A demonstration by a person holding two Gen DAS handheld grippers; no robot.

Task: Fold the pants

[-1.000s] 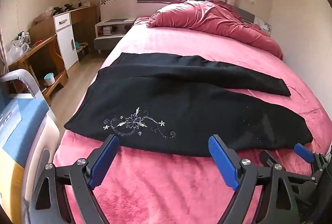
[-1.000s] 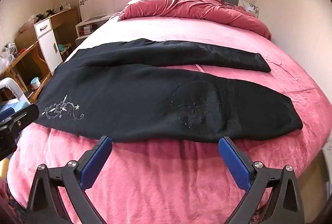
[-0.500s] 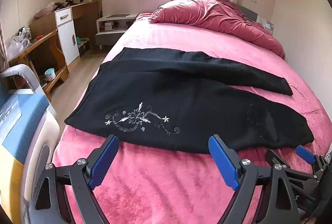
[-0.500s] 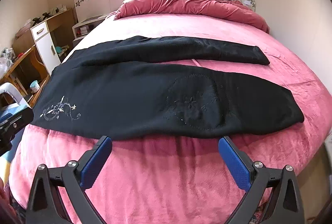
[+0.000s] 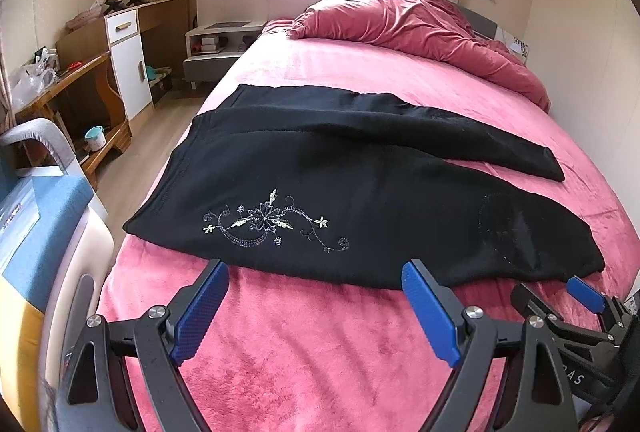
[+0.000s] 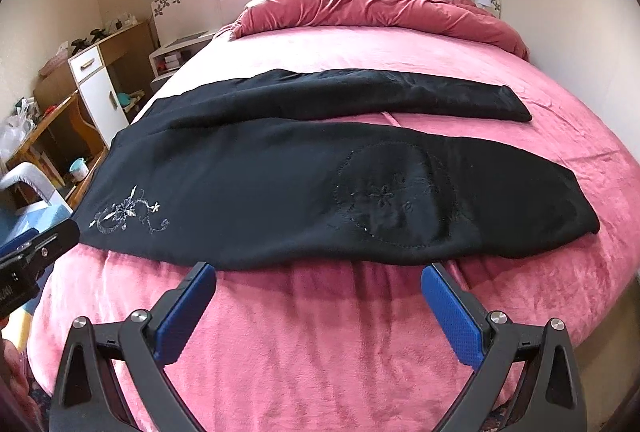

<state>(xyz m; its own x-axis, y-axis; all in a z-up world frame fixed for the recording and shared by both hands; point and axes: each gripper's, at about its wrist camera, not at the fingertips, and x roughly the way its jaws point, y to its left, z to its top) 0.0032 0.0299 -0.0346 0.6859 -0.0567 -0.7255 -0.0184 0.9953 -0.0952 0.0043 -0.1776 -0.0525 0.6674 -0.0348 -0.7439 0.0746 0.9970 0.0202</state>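
Black pants [image 5: 340,183] lie spread flat across the pink bed [image 5: 304,352], waistband to the left, both legs running right and splayed apart. A pale floral embroidery [image 5: 272,222] marks the near leg by the waist. The pants also show in the right wrist view [image 6: 320,183]. My left gripper [image 5: 314,282] is open and empty, just short of the near edge below the embroidery. My right gripper [image 6: 318,278] is open and empty, just short of the near leg's edge, further right. Its fingers [image 5: 584,296] show at the left wrist view's lower right.
A crumpled pink duvet [image 5: 412,27] lies at the head of the bed. A wall runs along the bed's right side. To the left stand a wooden desk [image 5: 76,87], a white cabinet [image 5: 128,63], a nightstand [image 5: 216,47] and a blue-topped object [image 5: 36,232] by the bed corner.
Both grippers have moved slightly forward toward the near edge of the pants. The pants have not moved. Both grippers stay open.
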